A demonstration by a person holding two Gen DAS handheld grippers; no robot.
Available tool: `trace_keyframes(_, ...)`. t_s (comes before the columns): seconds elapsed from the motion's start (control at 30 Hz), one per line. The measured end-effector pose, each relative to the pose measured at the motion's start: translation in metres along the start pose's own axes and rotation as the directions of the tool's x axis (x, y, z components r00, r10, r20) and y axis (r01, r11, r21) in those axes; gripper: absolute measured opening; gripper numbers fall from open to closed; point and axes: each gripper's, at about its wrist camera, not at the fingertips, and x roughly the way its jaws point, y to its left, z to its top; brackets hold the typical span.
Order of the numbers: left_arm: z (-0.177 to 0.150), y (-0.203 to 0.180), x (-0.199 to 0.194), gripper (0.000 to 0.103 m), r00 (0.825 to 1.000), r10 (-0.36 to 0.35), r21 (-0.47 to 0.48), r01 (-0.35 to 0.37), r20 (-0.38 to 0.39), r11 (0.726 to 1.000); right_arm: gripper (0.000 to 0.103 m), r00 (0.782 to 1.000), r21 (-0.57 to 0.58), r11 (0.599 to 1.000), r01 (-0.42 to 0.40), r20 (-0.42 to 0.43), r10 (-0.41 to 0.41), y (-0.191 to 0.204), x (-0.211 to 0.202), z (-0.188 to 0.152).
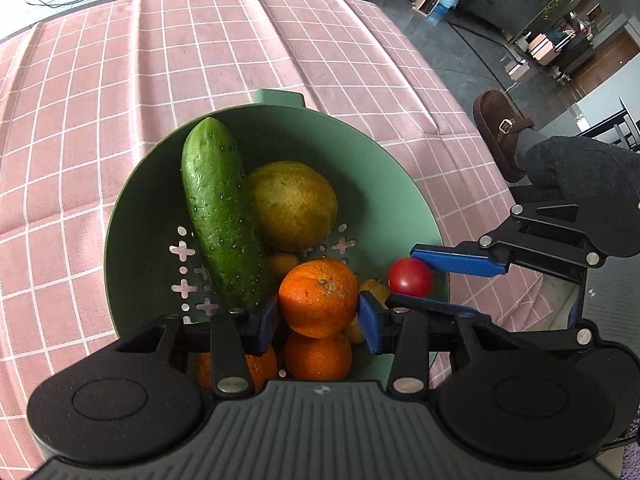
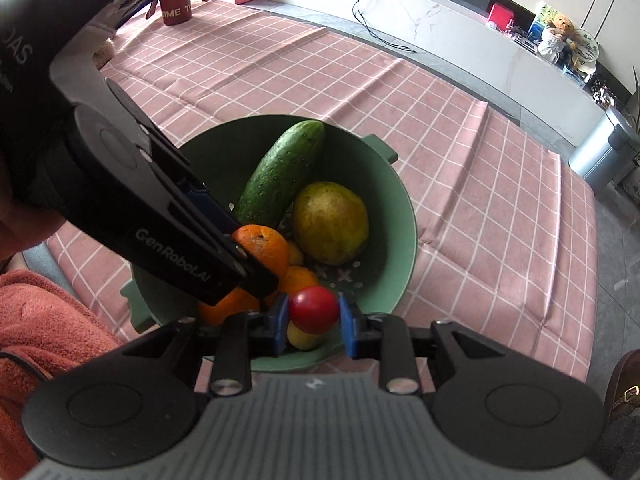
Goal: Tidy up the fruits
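We hold a firm, light orange [image 1: 318, 298] across its middle in the left tool [image 1: 318, 320] and a smooth, bruisable cherry tomato [image 2: 313, 309] in the right tool [image 2: 313, 320], both at six o'clock over the green colander [image 2: 404, 216].

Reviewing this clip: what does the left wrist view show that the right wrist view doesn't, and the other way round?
Only the left wrist view: the left gripper closed on an orange, and a brown shoe beyond the table edge.
Only the right wrist view: a red cup at the far end, and an orange sleeve.
Both: the green bowl, cucumber, pear, and the right gripper holding a tomato.
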Motion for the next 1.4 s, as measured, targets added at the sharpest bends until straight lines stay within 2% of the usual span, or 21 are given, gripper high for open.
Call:
trace_keyframes(0.13, 0.002, 0.0, 0.004, 0.05, 1.0, -0.012, -0.008, 0.012, -0.02, 1.0, 0.023, 1.0, -0.004, 1.0, 0.003, -0.007, -0.003, -0.002, 0.005, -0.001)
trace_keyframes(0.3, 0.001, 0.003, 0.003, 0.06, 0.999, -0.024, -0.016, 0.024, -0.026, 1.0, 0.023, 1.0, -0.006, 1.0, 0.005, -0.008, -0.005, -0.004, 0.006, 0.0)
trace_keyframes(0.6, 0.004, 0.0, -0.031, 0.063, 0.998, -0.031, 0.04, 0.029, 0.049, 0.999, 0.023, 1.0, -0.024, 0.999, 0.022, -0.003, -0.022, -0.003, 0.004, 0.005)
trace_keyframes(0.77, 0.004, 0.005, -0.053, 0.063, 0.991, 0.035, 0.078, -0.045, 0.128, 0.996, 0.023, 0.999, -0.047, 0.999, 0.027, -0.024, -0.028, -0.004, 0.012, 0.015)
trace_keyframes(0.97, 0.001, 0.018, -0.067, 0.063, 0.981, 0.093, 0.094, -0.11, 0.171, 0.989, 0.023, 0.996, -0.102, 0.994, 0.028, -0.08, -0.036, -0.008, 0.033, 0.027)
trace_keyframes(1.4, -0.001, 0.041, -0.066, 0.063, 0.982, 0.101, 0.08, -0.115, 0.162, 0.99, 0.023, 0.988, -0.116, 0.993, 0.009, -0.155, -0.027, -0.016, 0.06, 0.036)
